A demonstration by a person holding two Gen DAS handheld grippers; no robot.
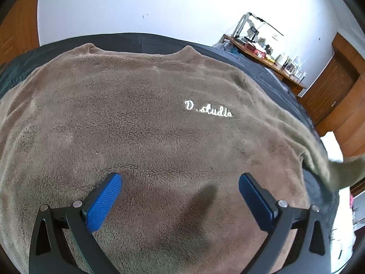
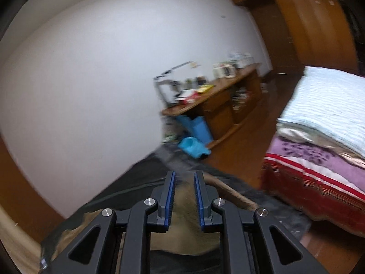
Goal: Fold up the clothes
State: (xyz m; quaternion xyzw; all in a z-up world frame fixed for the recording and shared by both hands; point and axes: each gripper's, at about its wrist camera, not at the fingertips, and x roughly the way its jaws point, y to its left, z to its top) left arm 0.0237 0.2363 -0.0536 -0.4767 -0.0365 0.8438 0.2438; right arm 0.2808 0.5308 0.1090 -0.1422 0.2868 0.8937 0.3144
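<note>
A brown fleece sweater (image 1: 148, 125) with white "D.studio" lettering (image 1: 207, 109) lies spread flat on a dark cloth-covered table (image 1: 269, 73), collar at the far side. My left gripper (image 1: 180, 182) hovers wide open and empty over the sweater's near part. The sweater's right sleeve (image 1: 337, 171) is lifted off the table's right edge. In the blurred right wrist view my right gripper (image 2: 184, 175) is closed on brown fleece, the sleeve (image 2: 184, 217), which fills the narrow gap between the blue pads (image 2: 171, 196).
A cluttered wooden desk (image 2: 219, 100) stands along the white wall, also seen in the left wrist view (image 1: 269, 57). Blue bags (image 2: 194, 137) lie under it. A bed (image 2: 319, 137) with stacked bedding is at the right. Wooden wardrobes (image 2: 308, 18) stand beyond.
</note>
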